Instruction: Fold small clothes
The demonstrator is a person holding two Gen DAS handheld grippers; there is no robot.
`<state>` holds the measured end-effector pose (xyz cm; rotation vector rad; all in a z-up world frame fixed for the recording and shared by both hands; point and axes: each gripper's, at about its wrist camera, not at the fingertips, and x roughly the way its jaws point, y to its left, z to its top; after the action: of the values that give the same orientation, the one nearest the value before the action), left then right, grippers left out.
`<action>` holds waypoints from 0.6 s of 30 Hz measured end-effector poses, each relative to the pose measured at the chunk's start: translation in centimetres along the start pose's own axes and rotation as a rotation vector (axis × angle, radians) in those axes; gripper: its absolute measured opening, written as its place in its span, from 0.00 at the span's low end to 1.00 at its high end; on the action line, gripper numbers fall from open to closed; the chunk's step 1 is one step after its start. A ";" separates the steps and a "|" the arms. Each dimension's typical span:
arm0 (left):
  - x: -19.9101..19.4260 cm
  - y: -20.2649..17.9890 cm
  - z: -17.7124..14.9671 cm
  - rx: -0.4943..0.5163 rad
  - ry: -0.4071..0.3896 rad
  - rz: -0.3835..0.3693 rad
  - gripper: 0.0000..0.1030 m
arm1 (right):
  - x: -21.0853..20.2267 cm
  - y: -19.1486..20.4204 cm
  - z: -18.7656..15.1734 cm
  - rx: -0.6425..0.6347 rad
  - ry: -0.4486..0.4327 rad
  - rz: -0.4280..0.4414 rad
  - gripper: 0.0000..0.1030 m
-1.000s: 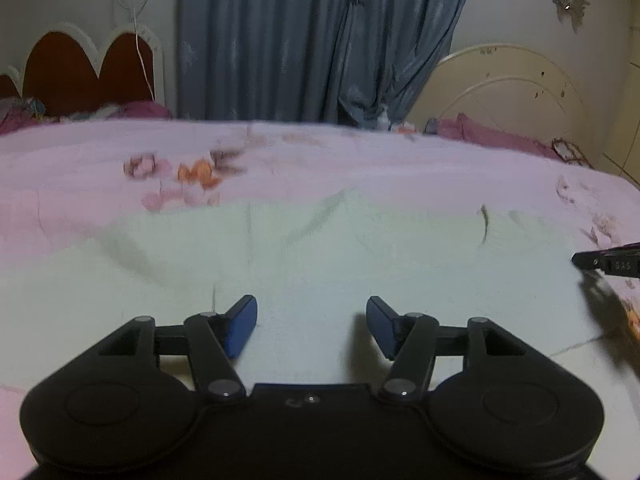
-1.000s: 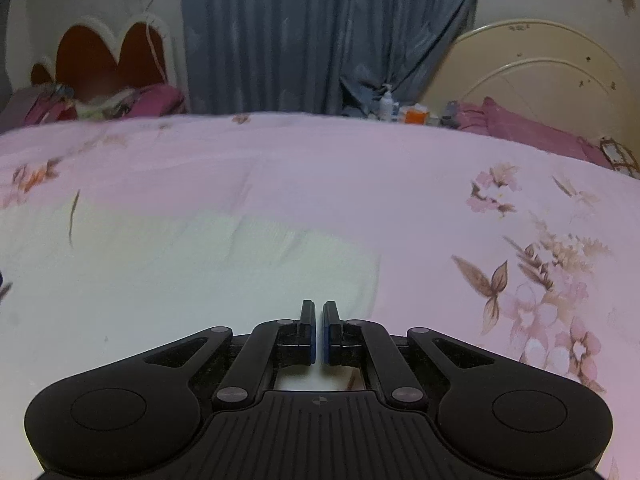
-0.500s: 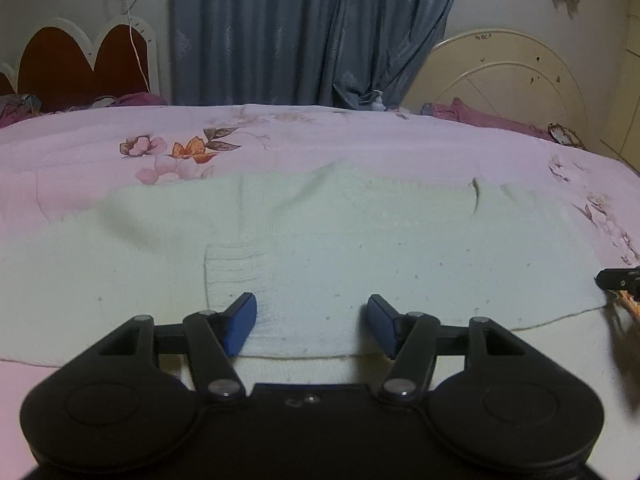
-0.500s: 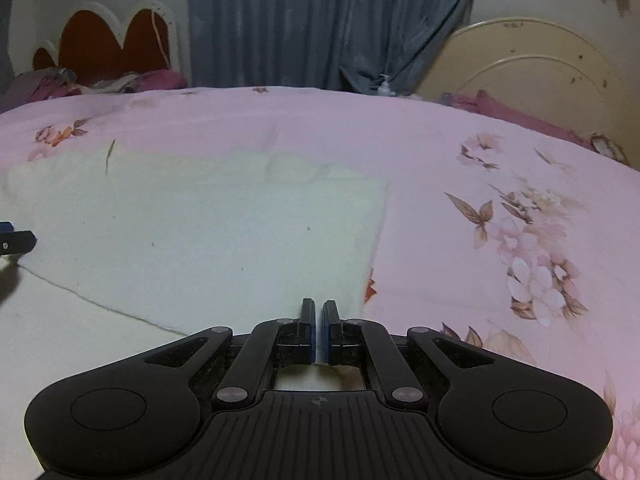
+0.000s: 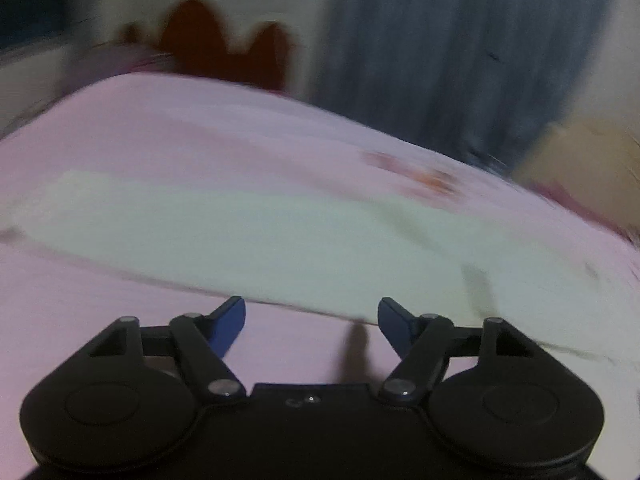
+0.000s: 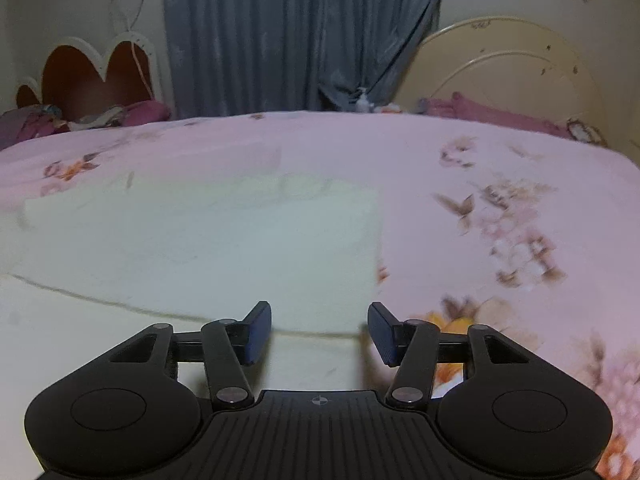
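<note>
I have both grippers angled down over the bed, the left gripper and right gripper each with jaws just opened apart and holding nothing, the pale knit garment lying flat on the pink floral bedspread.

your right gripper is matt black plastic w/ ribbed top, blue matt pads, shiny metal pivot pins. left gripper same plastic, smoother top. white garment at 12 o'clock looks soft knit cloth, matt. pink bedspread at 2 o'clock: smooth printed cloth. curtain: grey-blue cloth.
</note>
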<state>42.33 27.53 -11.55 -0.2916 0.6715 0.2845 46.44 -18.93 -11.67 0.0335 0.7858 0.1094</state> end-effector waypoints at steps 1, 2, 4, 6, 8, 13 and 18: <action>-0.2 2.3 0.4 -0.060 -0.012 0.037 0.68 | 0.0 0.6 -0.1 0.005 0.005 0.013 0.52; -0.4 5.1 0.7 -0.137 -0.024 0.067 0.68 | 0.2 1.1 -0.1 0.004 0.009 0.020 0.52; -0.6 9.1 1.2 -0.254 -0.041 0.089 0.64 | 0.5 2.2 -0.3 -0.004 0.011 0.027 0.52; -0.7 12.3 1.6 -0.341 -0.059 0.093 0.59 | 0.8 3.1 -0.2 -0.008 0.015 0.031 0.52; -0.6 14.5 2.2 -0.399 -0.076 0.089 0.58 | 1.0 3.6 -0.1 -0.008 0.015 0.031 0.52; 0.9 18.1 3.2 -0.576 -0.102 0.021 0.54 | 1.0 4.8 0.6 -0.015 0.005 0.027 0.52; 2.5 20.7 3.7 -0.709 -0.112 -0.044 0.28 | 0.9 5.5 0.9 -0.014 0.001 0.015 0.52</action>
<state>39.07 48.35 -13.93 -0.9582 0.4325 0.4896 47.30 -13.39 -11.28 0.0264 0.7855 0.1289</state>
